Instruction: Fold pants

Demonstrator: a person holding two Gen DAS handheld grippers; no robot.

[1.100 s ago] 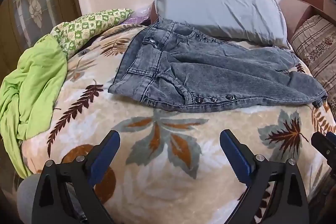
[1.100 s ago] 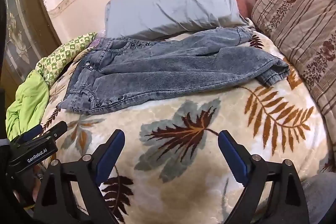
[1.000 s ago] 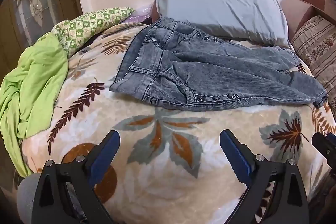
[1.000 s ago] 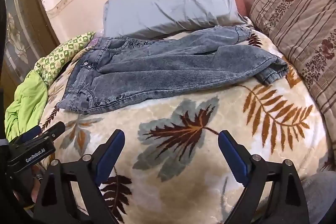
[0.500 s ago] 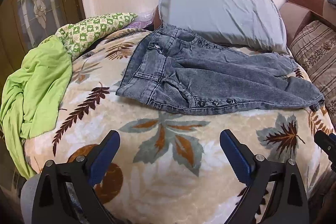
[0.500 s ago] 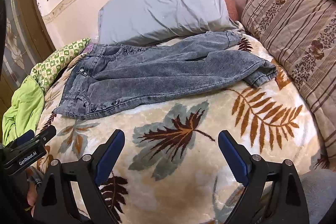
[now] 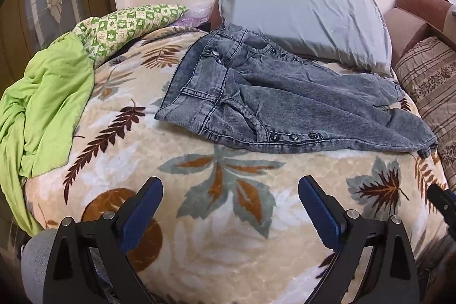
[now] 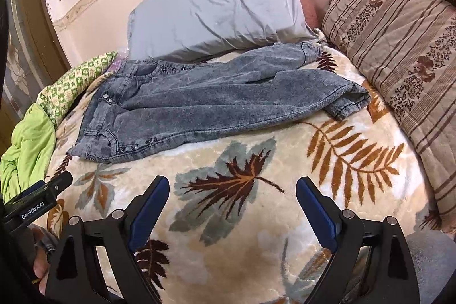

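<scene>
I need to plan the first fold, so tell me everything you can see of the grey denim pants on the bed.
The grey acid-washed denim pants lie unfolded and slightly rumpled, lengthwise across the leaf-patterned plush blanket. The waistband, with its metal button, points toward the green cloths; rows of dark studs run below each pocket. The two legs overlap, cuffs ending near the striped brown cushion. The far edge touches the grey pillow. Neither open gripper touches them.

Soft, even indoor light; sharp focus; fisheye bending and dark corners.
</scene>
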